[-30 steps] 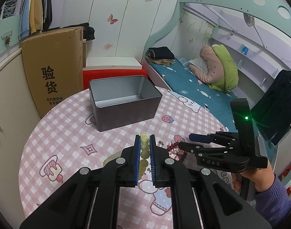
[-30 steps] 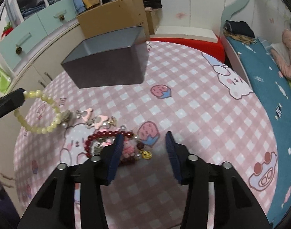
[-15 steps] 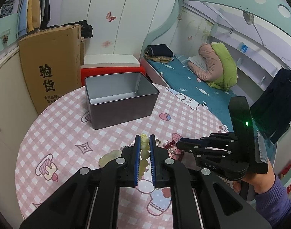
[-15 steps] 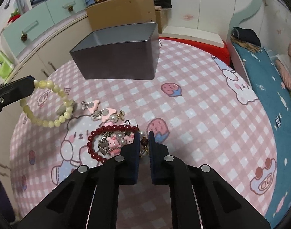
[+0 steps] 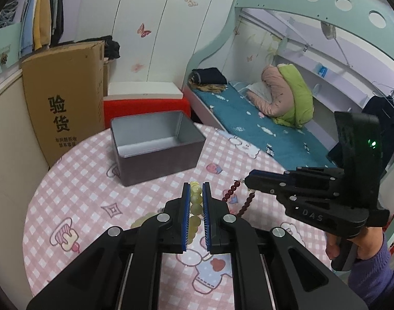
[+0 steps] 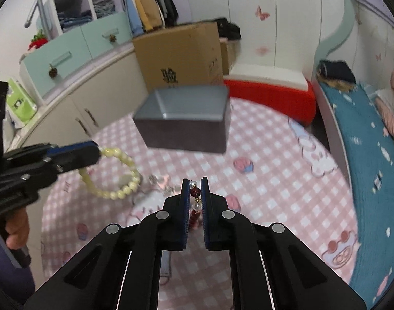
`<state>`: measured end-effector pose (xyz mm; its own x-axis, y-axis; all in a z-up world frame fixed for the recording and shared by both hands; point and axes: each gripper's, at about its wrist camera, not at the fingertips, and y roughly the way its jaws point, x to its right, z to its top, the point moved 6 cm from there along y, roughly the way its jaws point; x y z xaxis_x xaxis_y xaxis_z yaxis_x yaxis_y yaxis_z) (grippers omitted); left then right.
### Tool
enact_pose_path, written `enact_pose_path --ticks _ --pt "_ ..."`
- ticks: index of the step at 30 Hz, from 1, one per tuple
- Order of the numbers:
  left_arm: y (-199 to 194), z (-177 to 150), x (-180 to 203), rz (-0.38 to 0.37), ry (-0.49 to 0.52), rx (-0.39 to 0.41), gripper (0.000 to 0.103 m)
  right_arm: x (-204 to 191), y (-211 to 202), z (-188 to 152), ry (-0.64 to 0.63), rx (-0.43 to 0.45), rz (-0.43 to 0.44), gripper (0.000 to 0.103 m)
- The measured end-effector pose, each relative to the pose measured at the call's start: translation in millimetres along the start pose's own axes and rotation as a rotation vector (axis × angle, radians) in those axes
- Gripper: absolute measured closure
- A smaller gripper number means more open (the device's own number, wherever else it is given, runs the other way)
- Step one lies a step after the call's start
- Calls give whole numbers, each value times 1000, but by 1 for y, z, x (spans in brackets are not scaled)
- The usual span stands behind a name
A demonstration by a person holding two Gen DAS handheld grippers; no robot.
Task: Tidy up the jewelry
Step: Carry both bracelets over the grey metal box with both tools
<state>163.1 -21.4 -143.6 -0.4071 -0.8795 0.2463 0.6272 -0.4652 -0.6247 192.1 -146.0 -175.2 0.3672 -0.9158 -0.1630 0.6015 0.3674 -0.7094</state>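
Between the closed blue pads of the left gripper [image 5: 196,190] sits a pale yellow bead bracelet [image 6: 119,178], its loop hanging free above the table. Beside it, the right gripper [image 6: 195,183] is clamped on a dark red bead bracelet [image 5: 234,193], which dangles from its tips clear of the cloth. Below both lies a round table with a pink checked cloth [image 5: 75,196]. Farther back on the table stands an open grey metal tin [image 5: 155,144], apart from both bracelets.
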Motion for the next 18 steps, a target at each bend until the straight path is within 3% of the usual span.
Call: enact_pose_path --ticks 11,18 --pt "-3 75 -5 -8 35 85 95 0 -16 80 -10 123 -6 94" --pt "31 114 -30 67 -14 68 95 -3 14 126 10 160 -23 94"
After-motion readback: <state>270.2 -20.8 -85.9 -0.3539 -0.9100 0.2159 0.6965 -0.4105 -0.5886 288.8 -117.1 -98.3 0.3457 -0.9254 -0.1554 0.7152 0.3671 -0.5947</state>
